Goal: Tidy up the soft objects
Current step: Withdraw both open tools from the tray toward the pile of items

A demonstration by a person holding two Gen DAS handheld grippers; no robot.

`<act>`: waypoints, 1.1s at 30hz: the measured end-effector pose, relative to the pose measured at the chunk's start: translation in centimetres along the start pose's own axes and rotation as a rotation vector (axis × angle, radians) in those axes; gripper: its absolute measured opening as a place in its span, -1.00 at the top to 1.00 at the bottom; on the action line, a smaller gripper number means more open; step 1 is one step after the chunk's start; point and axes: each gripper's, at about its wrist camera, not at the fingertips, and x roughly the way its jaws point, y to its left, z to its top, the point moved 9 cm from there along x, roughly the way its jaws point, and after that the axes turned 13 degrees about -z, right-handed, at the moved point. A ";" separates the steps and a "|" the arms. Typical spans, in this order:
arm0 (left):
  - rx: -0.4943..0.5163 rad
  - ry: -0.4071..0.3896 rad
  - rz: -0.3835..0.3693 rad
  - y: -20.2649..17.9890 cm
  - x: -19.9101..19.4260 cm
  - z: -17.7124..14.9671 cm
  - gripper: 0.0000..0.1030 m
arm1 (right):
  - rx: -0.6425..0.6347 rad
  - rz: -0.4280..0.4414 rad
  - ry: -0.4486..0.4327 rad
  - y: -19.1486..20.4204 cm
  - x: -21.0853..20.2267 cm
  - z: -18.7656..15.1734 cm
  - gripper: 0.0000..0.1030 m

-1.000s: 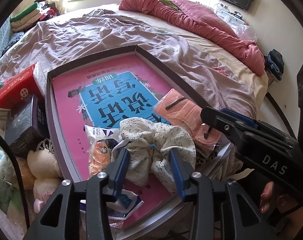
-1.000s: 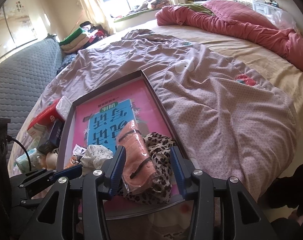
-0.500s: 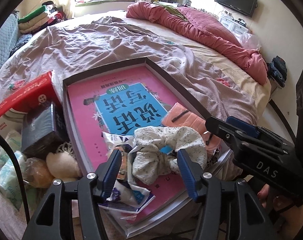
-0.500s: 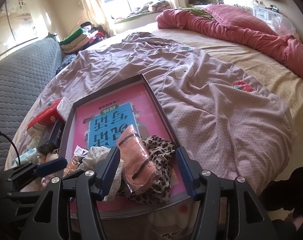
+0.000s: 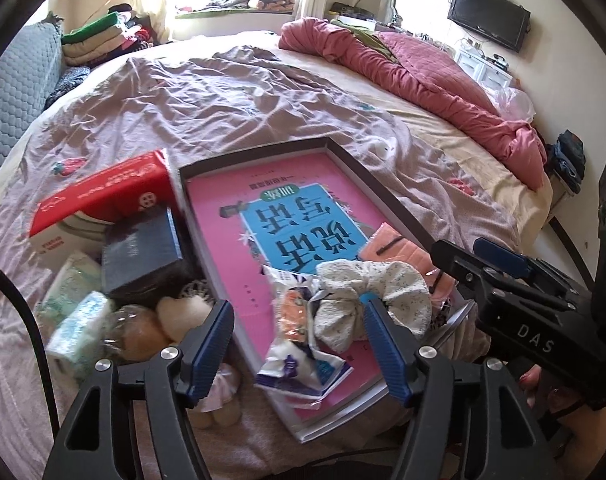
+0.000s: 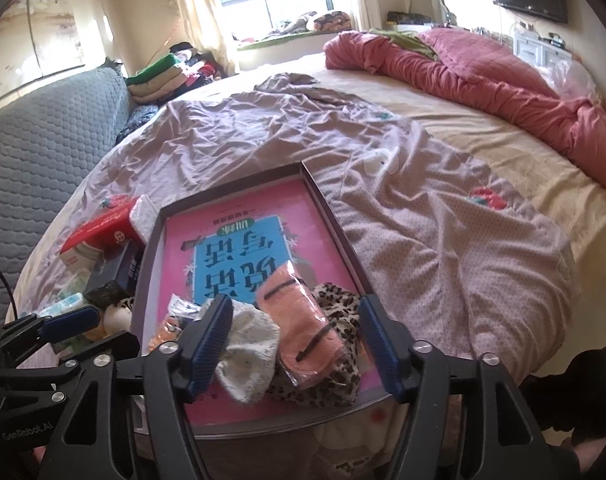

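While jaws open, left hand-held gripper (image 5: 299, 332) angles down over scrunchie (image 5: 377, 302).

Both wrist cams sit close above the bed's near edge, tilted down and fwd across it toward the window. Shared: shallow box (image 5: 387, 196) (image 6: 331, 208) w/ pink book. Left cam catches right gripper (image 5: 503, 268) at its right; right cam catches left gripper (image 6: 63, 320) at its lower left.
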 end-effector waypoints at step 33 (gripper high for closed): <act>-0.146 -0.081 0.167 11.3 -11.1 0.7 -0.39 | -0.108 0.029 -0.096 6.3 -5.6 2.1 -0.45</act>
